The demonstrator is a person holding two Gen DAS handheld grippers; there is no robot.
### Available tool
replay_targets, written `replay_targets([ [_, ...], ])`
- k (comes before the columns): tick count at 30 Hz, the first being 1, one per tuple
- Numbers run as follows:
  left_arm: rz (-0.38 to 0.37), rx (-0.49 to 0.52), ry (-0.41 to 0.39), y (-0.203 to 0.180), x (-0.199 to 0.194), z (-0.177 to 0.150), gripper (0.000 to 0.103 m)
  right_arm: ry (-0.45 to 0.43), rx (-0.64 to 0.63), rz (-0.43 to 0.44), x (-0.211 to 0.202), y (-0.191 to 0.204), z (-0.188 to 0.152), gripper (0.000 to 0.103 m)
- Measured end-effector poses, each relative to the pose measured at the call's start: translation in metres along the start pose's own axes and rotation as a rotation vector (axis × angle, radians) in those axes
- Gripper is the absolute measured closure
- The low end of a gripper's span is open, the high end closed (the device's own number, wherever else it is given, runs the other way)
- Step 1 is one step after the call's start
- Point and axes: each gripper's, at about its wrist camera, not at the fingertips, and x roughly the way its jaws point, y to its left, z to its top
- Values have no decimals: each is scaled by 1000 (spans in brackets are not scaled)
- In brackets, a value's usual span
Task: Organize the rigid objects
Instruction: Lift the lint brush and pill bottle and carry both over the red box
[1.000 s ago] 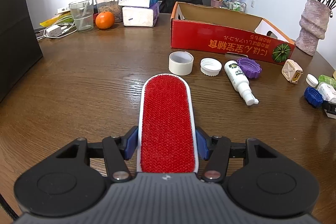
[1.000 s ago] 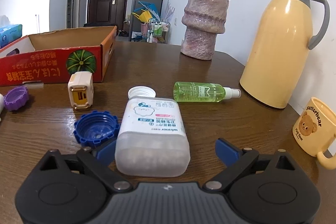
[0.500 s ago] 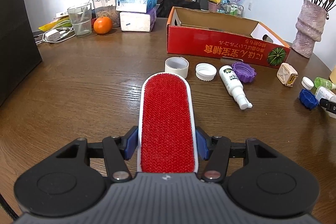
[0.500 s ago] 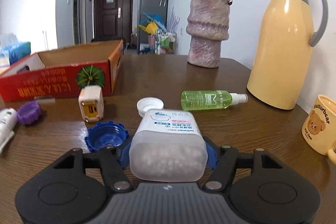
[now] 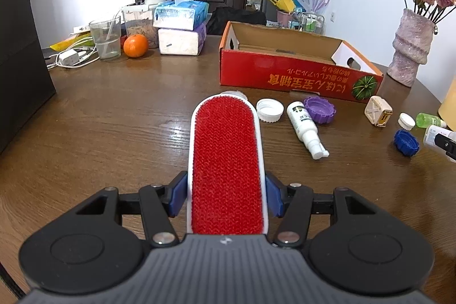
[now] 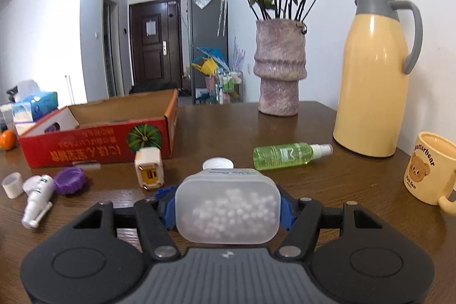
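My left gripper (image 5: 226, 197) is shut on a red lint brush (image 5: 226, 161) with a white rim and holds it above the wooden table. My right gripper (image 6: 226, 210) is shut on a translucent jar of white beads (image 6: 226, 210), lifted off the table. An open red cardboard box (image 5: 285, 76) stands ahead; it also shows in the right wrist view (image 6: 97, 144). Loose on the table lie a white spray bottle (image 5: 303, 127), a purple lid (image 5: 319, 109), a white lid (image 5: 269, 110), a blue lid (image 5: 406, 143), a beige cube (image 5: 378, 111) and a green spray bottle (image 6: 287, 155).
A pink vase of flowers (image 6: 280, 76), a yellow thermos jug (image 6: 376, 76) and a bear mug (image 6: 430, 167) stand at the right. An orange (image 5: 136, 46), a glass (image 5: 105, 38), tissue packs (image 5: 181, 27) and cables sit at the far left. A black panel (image 5: 20, 47) stands at the left edge.
The right gripper closed on the bead jar and lifted it off the table. The left gripper rose with the brush, which now hides most of the white tape roll.
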Motion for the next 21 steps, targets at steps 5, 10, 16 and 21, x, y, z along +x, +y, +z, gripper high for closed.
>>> replay_targets([
  [5,-14,8,-25,-5,-10,6,46,-36,1,35,-15,9,5,38],
  [10,-29,15,-45,-11,-17,11,46,-61,-8,75,-26,23,10,38],
  [16,-41,23,-64,-18,-22,21,46,-89,-16,121,-35,42,18,38],
  [21,-50,26,-74,-24,-24,31,46,-108,-23,153,-40,56,25,38],
])
